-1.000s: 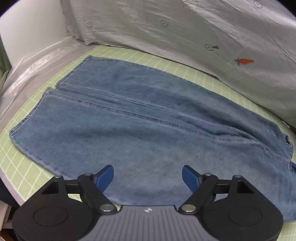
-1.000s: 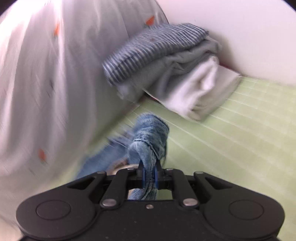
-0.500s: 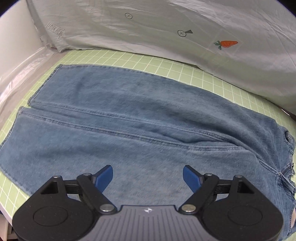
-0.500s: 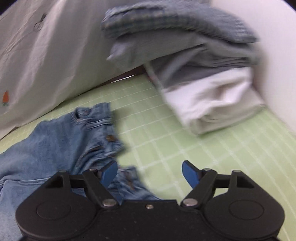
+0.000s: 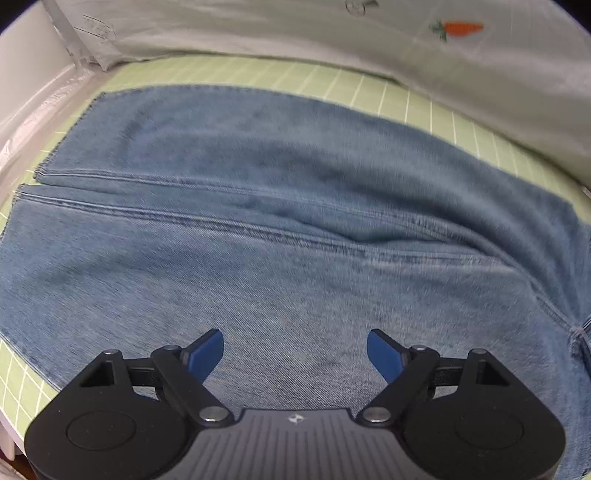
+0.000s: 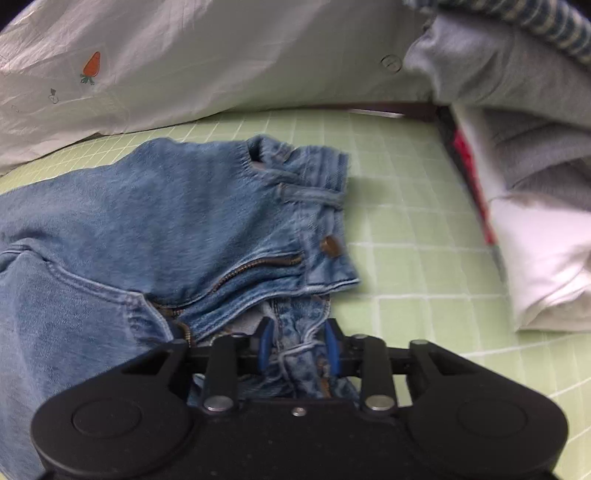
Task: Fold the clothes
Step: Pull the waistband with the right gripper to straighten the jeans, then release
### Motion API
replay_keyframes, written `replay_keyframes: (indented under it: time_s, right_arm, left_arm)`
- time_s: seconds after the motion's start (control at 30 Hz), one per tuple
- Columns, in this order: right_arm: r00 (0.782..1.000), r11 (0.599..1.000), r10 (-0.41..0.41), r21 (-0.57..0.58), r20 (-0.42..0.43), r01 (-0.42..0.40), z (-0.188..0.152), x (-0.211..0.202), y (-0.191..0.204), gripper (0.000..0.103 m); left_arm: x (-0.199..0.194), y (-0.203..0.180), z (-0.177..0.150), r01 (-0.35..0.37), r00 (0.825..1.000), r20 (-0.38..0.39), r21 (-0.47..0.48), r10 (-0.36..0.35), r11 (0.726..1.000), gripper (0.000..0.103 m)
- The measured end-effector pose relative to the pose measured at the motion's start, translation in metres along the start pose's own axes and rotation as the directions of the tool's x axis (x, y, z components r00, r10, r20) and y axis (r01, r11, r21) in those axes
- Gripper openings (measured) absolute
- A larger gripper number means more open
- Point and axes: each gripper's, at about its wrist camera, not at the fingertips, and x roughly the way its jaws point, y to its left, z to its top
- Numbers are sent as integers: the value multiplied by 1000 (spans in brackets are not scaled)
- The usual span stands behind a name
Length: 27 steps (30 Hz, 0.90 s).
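Note:
Blue jeans [image 5: 258, 229] lie flat on the green grid mat [image 5: 332, 77], legs side by side with hems at the left. My left gripper [image 5: 295, 350] hovers open over the near leg, nothing between its blue pads [image 5: 207, 350]. In the right wrist view the jeans' waist [image 6: 207, 229] lies rumpled, with the zip and button showing. My right gripper [image 6: 297, 345] is low at the near waistband, its jaws closing. Bunched denim fills the narrow gap and touches both pads [image 6: 263, 341].
A grey sheet with carrot prints [image 5: 458, 28] runs along the back of the mat. A stack of folded clothes [image 6: 535, 184], striped on top and white below, sits at the right. A white wall and clear plastic [image 5: 33, 107] edge the left side.
The left gripper has moved closer and lower over the jeans' legs. The right gripper let go of the denim, rolled level, opened wide, then closed on the near waistband.

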Motion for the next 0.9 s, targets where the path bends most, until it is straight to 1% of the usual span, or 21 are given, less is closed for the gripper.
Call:
replay_keyframes:
  time_s: [0.03,0.07,0.13,0.17,0.2,0.23,0.27,0.3,0.33,0.47,0.53,0.6,0.67,0.7,0.73,0.77,0.8,0.83,0.9]
  right_arm:
    - [999,999,-51,7,11,51,0,-2,-3,23]
    - [996,996,-83,42,11,83,1,-2,-7,23]
    - [996,989,-91,117,-6,91,4,-2,-13,27]
    - [995,988,-95,120,3,94,7,-4,-13,29]
    - [994,986,-110,131,27,106,10,-8,-14,34]
    - [988,980,-137,155,70,125,14,-14,-16,45]
    - [982,975,-155,178,108,135,19,-18,-19,53]
    - [977,971,-159,199,140,129,25,-21,-21,68]
    - [978,973,-132,211,161,97,31,-19,-24,74]
    - [985,986,-16,168,173,-13,59,18,-20,73]
    - [986,985,5,168,166,-33,71,38,-19,75]
    - [989,984,38,167,140,-62,81,57,-16,75]
    - [991,984,84,151,108,-100,90,73,-14,71]
    - [990,987,89,123,107,-102,94,77,-13,64]
    - [990,993,71,85,118,-82,98,79,-12,56]
    - [991,998,23,57,133,-30,101,80,-12,54]
    - [988,998,-46,56,146,38,104,81,-14,55]
    - [984,993,-99,80,151,87,105,82,-18,55]
    - [973,977,-179,140,142,159,105,85,-23,55]
  left_arm:
    - [5,-2,1,-15,1000,-13,6,15,1000,85]
    - [8,-4,3,-21,1000,-22,6,21,1000,85]
    - [13,-4,5,-23,999,-35,3,23,1000,85]
    - [15,-5,7,-23,999,-41,6,23,1000,85]
    - [16,-5,8,-27,999,-46,14,28,1000,85]
    - [18,-5,9,-33,998,-51,22,34,999,85]
    - [21,-5,11,-40,997,-58,24,41,999,85]
    - [23,-5,12,-43,997,-65,25,44,999,85]
    - [26,-5,14,-45,996,-73,25,46,999,85]
    - [39,-8,21,-52,993,-100,34,55,998,85]
    - [43,-12,25,-54,993,-102,43,58,998,85]
    - [46,-14,28,-54,993,-101,47,59,997,85]
    - [49,-14,30,-54,994,-96,36,57,998,89]
    - [50,-13,31,-53,994,-96,30,56,998,90]
    - [51,-13,32,-52,994,-96,24,54,998,92]
    - [52,-11,32,-48,994,-99,13,49,999,93]
    - [54,-8,31,-44,994,-102,1,44,999,94]
    - [55,-6,31,-39,994,-106,-11,38,999,96]
    - [57,-3,30,-22,993,-115,-38,17,999,98]
